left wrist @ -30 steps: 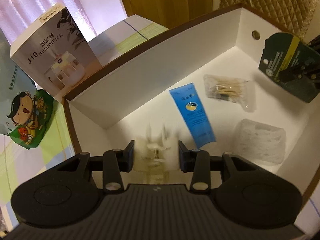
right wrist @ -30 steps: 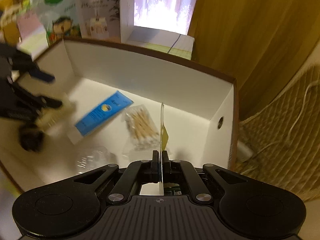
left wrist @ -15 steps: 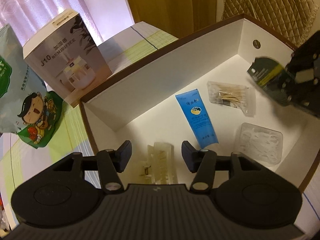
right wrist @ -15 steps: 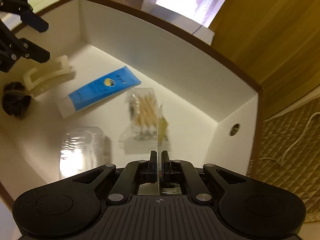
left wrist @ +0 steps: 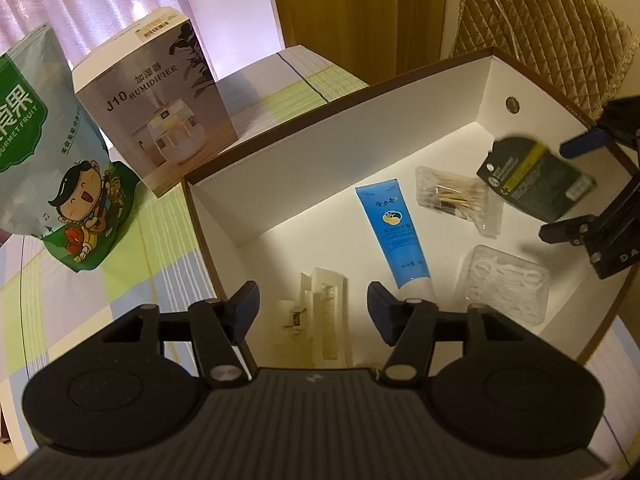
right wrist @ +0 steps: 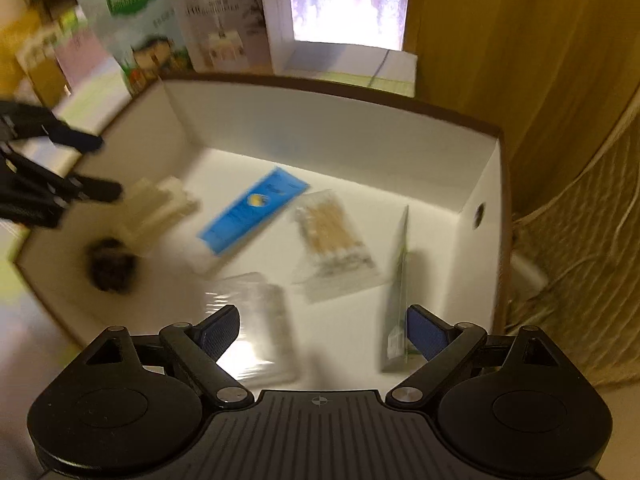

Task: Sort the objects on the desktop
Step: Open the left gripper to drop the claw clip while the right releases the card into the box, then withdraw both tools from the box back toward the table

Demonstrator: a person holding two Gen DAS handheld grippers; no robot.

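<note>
Snack bag [left wrist: 48, 160]: stands at the far left on the checked tabletop [left wrist: 120, 280], outside the box; not yet sorted, if it belongs to the task at all.
Humidifier box [left wrist: 160, 92]: upright just right of the snack bag, also outside, touching or nearly touching the box's far-left corner.
White storage box [left wrist: 320, 140]: open-topped, brown-rimmed, on the tabletop; it holds everything below.
Left hand-held gripper [left wrist: 312, 312]: fingers spread wide, gripping nothing, hovering over the box's near-left corner.
Cream hair claw clip [left wrist: 324, 312]: lies on the box floor directly between and below the left fingers, free of them.
Dark round item [right wrist: 110, 264]: near the clip in the right wrist view; too blurred to name.
Blue tube [left wrist: 392, 232]: flat on the floor, mid-box, cap toward the near side.
Cotton swab packet [left wrist: 456, 200]: just right of the tube, toward the far wall.
Clear floss-pick case [left wrist: 504, 280]: near side, right of the tube.
Dark green card pack [left wrist: 536, 188]: far right, blurred, seemingly in mid-drop or just landing on edge.
Right hand-held gripper [right wrist: 322, 336]: fingers wide apart; the card stands beside the right pad, no longer pinched.
Progress: six items are in the box; what remains appears to be only the things outside it.
</note>
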